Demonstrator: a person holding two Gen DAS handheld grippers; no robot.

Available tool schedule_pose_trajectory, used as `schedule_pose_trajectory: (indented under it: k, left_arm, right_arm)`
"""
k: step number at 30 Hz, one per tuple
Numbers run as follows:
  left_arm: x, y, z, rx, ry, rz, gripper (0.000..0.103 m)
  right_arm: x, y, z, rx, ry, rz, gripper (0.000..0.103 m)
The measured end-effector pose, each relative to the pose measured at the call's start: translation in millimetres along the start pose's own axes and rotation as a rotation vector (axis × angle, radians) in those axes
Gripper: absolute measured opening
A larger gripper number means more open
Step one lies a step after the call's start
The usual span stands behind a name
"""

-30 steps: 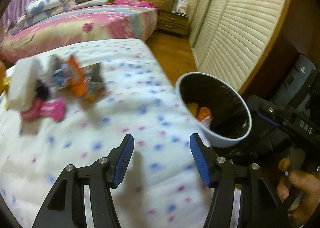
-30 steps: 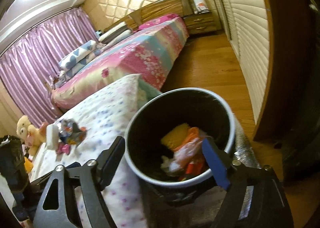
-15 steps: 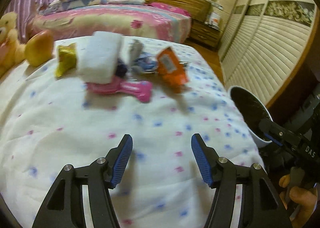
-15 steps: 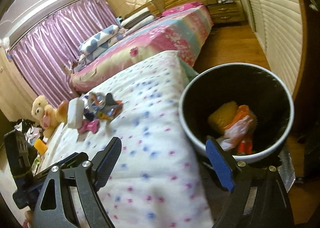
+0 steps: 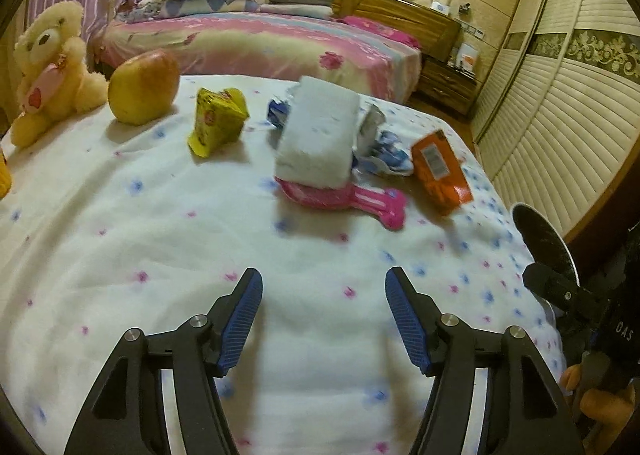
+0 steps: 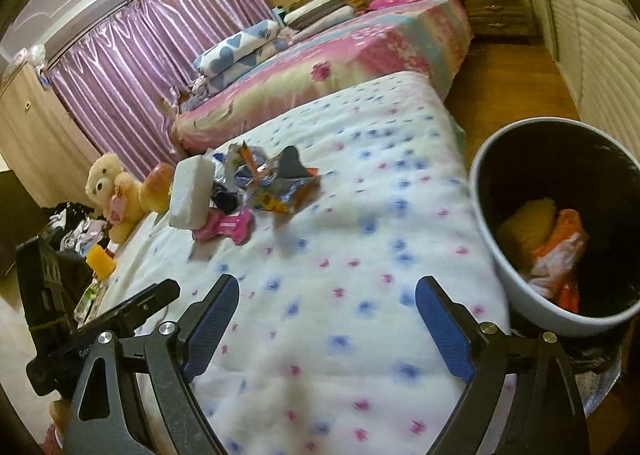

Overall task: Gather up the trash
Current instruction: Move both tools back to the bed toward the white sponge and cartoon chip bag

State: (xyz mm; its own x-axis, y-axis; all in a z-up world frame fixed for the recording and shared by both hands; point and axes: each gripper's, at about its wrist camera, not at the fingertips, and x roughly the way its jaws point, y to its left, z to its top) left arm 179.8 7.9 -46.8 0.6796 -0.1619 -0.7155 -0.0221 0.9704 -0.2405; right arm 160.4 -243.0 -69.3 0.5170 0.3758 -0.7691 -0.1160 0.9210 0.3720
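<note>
On the dotted white bedspread (image 5: pixel 120 239) lies a heap of litter: a yellow crumpled packet (image 5: pixel 216 121), a white sponge-like block (image 5: pixel 320 135), a pink plastic piece (image 5: pixel 352 199), blue-white wrappers (image 5: pixel 390 153) and an orange packet (image 5: pixel 438 169). My left gripper (image 5: pixel 324 311) hovers over bare cloth short of the heap, jaws opening, nothing between them. My right gripper (image 6: pixel 326 315) also hangs over bare bedspread (image 6: pixel 360 183), jaws opening and empty. The white bin (image 6: pixel 492 231) with a black liner stands right of it, with yellow and orange trash (image 6: pixel 552 239) inside. The heap (image 6: pixel 256 183) lies far left.
A teddy bear (image 5: pixel 48 67) and an apple-like fruit (image 5: pixel 142 87) sit at the bed's far left. A second bed (image 5: pixel 260 39) with pillows stands behind. Wardrobe doors (image 5: pixel 560 115) and wooden floor (image 6: pixel 504 83) are to the right. The bin's rim (image 5: pixel 540 239) shows by the bed edge.
Both grippers swung left, away from the bin and over the bedspread. The litter heap came closer to the middle of the left wrist view. Both pairs of jaws stand slightly wider.
</note>
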Motion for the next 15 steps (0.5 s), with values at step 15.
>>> schedule_pose_trajectory:
  k: [15]
  left_arm:
    - [27, 8, 29, 0.012, -0.006, 0.005, 0.066]
  right_arm:
    - [36, 19, 28, -0.051, 0.024, 0.03, 0.091]
